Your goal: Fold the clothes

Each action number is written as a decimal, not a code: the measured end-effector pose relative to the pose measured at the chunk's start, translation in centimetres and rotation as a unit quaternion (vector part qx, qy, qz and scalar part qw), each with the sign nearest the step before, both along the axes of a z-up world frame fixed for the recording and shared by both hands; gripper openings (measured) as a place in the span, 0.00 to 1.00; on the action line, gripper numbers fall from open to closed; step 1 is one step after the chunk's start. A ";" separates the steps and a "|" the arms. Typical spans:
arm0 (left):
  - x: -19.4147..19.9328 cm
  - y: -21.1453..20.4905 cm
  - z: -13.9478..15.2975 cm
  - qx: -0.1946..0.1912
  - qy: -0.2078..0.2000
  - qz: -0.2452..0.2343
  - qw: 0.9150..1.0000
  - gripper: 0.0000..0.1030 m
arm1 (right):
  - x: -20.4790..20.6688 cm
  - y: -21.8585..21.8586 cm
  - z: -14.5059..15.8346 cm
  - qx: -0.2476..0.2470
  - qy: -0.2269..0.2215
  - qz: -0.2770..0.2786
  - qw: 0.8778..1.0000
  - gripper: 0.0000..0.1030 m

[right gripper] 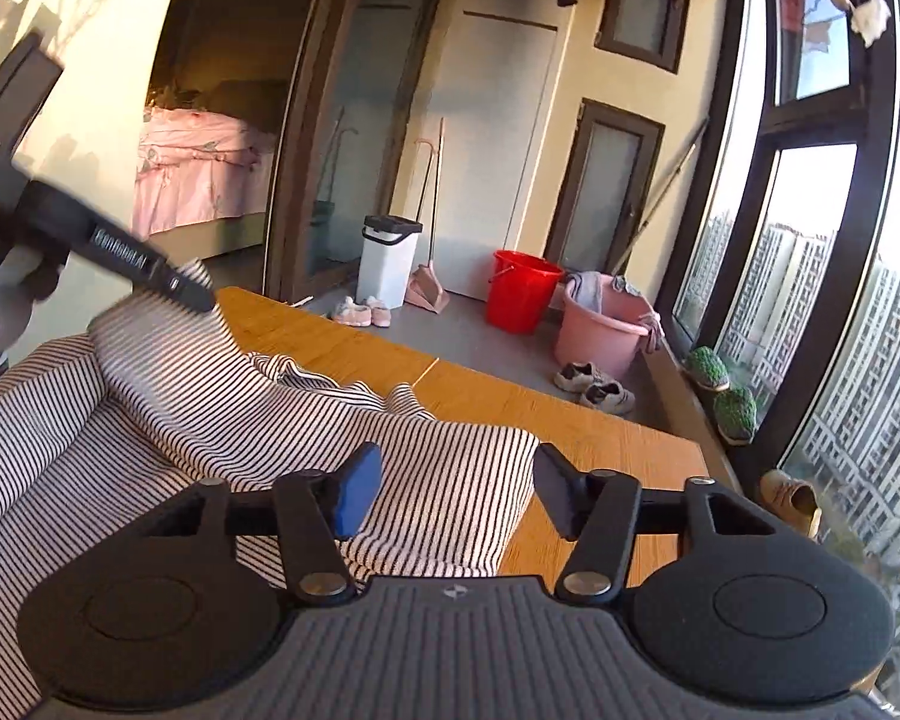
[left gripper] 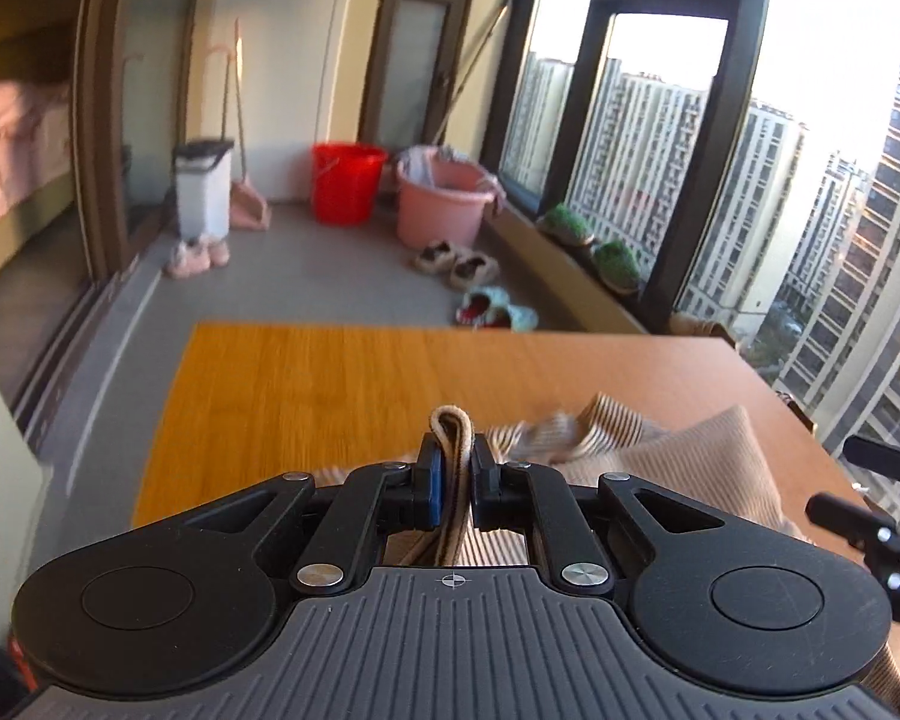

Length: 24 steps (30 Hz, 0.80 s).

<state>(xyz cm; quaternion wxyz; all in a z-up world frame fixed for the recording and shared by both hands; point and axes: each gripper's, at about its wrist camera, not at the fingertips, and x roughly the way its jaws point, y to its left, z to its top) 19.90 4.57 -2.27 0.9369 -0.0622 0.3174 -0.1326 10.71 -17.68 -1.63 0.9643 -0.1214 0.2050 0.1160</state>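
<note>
A black-and-white striped garment [right gripper: 222, 420] lies crumpled on the wooden table [right gripper: 618, 450]. In the left wrist view my left gripper [left gripper: 455, 468] is shut on a folded edge of the striped garment [left gripper: 660, 450], which sticks up between the pads and trails to the right. In the right wrist view my right gripper [right gripper: 456, 492] is open and empty, just above the garment's near right edge. The left gripper [right gripper: 192, 294] also shows in the right wrist view at upper left, lifting the cloth off the table.
Beyond the table's far edge are a red bucket [right gripper: 522, 288], a pink tub [right gripper: 606, 330], a white bin [right gripper: 387, 264], and shoes [right gripper: 594, 387] on the grey floor. Windows and a sill with plants [right gripper: 720, 384] run along the right.
</note>
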 end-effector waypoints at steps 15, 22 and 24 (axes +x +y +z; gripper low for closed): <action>-1.3 0.3 3.5 -0.052 -0.030 -0.015 0.998 0.10 | 1.8 -1.2 -1.8 0.031 0.047 -0.006 0.998 0.47; -2.9 -2.3 8.6 -0.091 -0.096 -0.058 0.989 0.10 | 0.2 0.9 -2.6 -0.122 0.014 0.014 0.992 0.61; -2.5 -2.5 7.7 -0.086 -0.085 -0.054 0.991 0.10 | 0.7 0.6 -2.9 -0.143 0.010 -0.002 0.990 0.46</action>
